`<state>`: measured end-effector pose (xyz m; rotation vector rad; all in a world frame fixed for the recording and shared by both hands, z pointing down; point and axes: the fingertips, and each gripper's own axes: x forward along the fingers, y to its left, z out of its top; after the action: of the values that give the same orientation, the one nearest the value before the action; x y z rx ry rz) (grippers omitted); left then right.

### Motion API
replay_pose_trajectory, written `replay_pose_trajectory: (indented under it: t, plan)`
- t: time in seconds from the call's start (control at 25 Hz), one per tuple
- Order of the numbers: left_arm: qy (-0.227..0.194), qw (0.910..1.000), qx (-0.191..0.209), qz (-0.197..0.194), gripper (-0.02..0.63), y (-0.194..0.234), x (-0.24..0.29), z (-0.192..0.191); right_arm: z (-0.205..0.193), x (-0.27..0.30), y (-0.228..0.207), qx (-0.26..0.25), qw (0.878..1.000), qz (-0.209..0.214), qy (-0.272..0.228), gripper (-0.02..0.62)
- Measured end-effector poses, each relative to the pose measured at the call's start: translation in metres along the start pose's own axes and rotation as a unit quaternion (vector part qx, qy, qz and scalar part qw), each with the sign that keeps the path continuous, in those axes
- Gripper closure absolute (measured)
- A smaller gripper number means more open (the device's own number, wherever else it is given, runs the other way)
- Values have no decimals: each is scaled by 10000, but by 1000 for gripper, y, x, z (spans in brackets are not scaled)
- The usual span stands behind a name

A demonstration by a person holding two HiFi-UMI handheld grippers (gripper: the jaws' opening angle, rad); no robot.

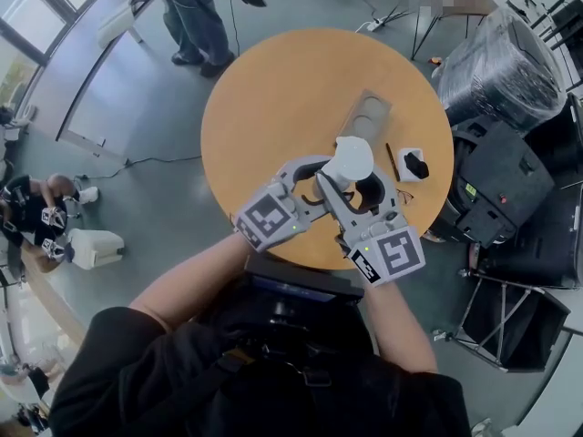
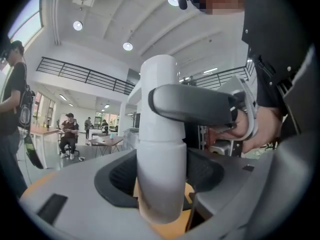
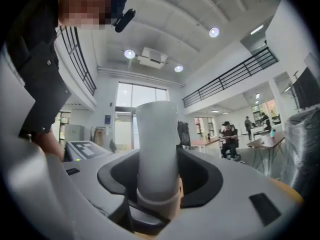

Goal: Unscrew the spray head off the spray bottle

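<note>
A white spray bottle (image 1: 353,157) stands upright near the front of the round wooden table (image 1: 273,98). Both grippers meet on it from the near side. My left gripper (image 1: 326,173) has its jaws against the bottle's wider lower body (image 2: 161,184). My right gripper (image 1: 353,191) has its jaws around the narrower white upper part (image 3: 156,144). In the left gripper view, one grey finger of the right gripper (image 2: 192,106) crosses the front of the bottle. Whether a spray head sits under the white top is hidden.
A wooden holder with round holes (image 1: 366,115) lies behind the bottle. To its right are a thin dark stick (image 1: 392,162) and a small black object on a white square (image 1: 414,165). Black cases (image 1: 510,189) stand beside the table. A person (image 1: 196,16) stands at the far side.
</note>
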<state>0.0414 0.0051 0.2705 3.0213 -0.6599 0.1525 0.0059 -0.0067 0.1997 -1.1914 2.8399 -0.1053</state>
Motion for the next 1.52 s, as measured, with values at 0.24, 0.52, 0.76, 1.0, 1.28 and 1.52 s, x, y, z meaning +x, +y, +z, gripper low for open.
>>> replay_pose_trajectory:
  t: [0.24,0.52,0.76,1.0,1.28,1.52]
  plan:
    - [-173,9890,81,-1466,298,-31,-16,13,11,-19,28,232,9829,1819,-176,351]
    - [-50,9707,148,-2398,298,-54,-26,11,19,-36,41,380,9634,2630,-343,351]
    - [-80,9732,108,-2294,298,-53,-19,3,24,-36,36,428,9604,2737,-294,351]
    - [-31,9758,232,-2175,296,-53,-20,-6,33,-36,37,293,9612,2722,-349,351]
    - [-45,9785,285,-2042,296,-46,-23,-6,54,-32,35,267,9613,2717,-378,351]
    - [-92,9810,450,-1885,296,-41,-16,-7,76,-37,29,152,9619,2701,-390,351]
